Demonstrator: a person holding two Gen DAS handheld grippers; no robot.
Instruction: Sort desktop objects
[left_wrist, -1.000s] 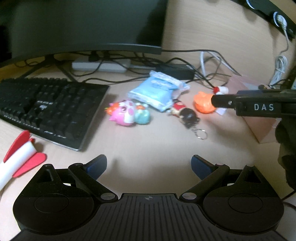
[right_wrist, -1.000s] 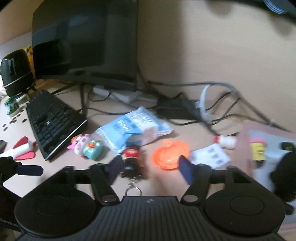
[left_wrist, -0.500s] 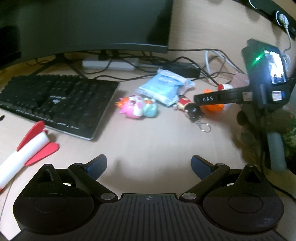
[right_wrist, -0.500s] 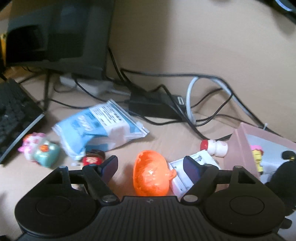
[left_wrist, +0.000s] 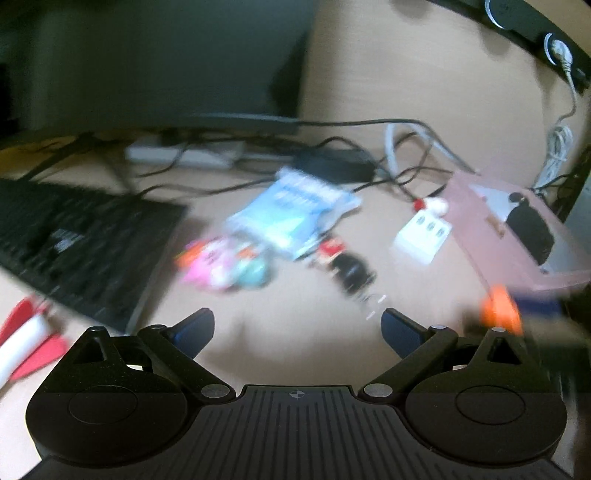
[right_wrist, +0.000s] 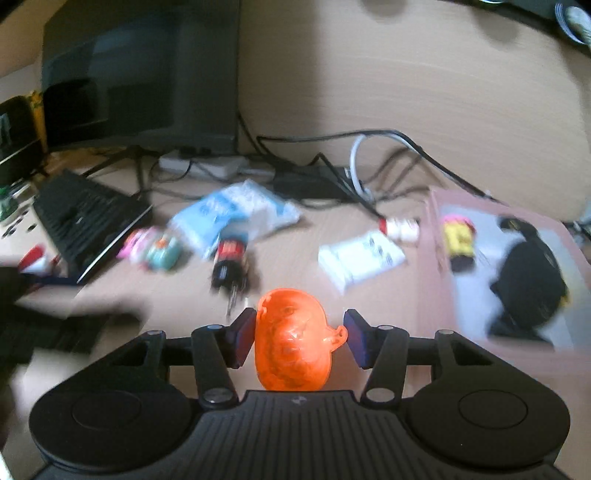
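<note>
My right gripper (right_wrist: 299, 332) has its jaws closing on an orange pumpkin-like toy (right_wrist: 291, 343), with both pads against its sides above the desk. In the left wrist view that orange toy (left_wrist: 498, 314) shows blurred at the right, just in front of the pink box (left_wrist: 480, 236). My left gripper (left_wrist: 297, 321) is open, its jaws closing slightly with nothing between them. Ahead of it lie a doll keychain (left_wrist: 347, 262), a pink and teal toy (left_wrist: 225, 266) and a blue packet (left_wrist: 291, 210). The pink box (right_wrist: 428, 277) holds a yellow figure (right_wrist: 458, 243) and a black object (right_wrist: 528, 280).
A black keyboard (left_wrist: 74, 240) and a monitor stand at the left, with cables and a power strip along the back wall. A white packet (right_wrist: 360, 258) and a small red and white figure (right_wrist: 400, 226) lie beside the box. A red and white rocket toy (left_wrist: 26, 339) lies near left.
My right gripper closed around the orange toy and drew back toward me with it, off its spot by the white packet. The left view shifted and blurred.
</note>
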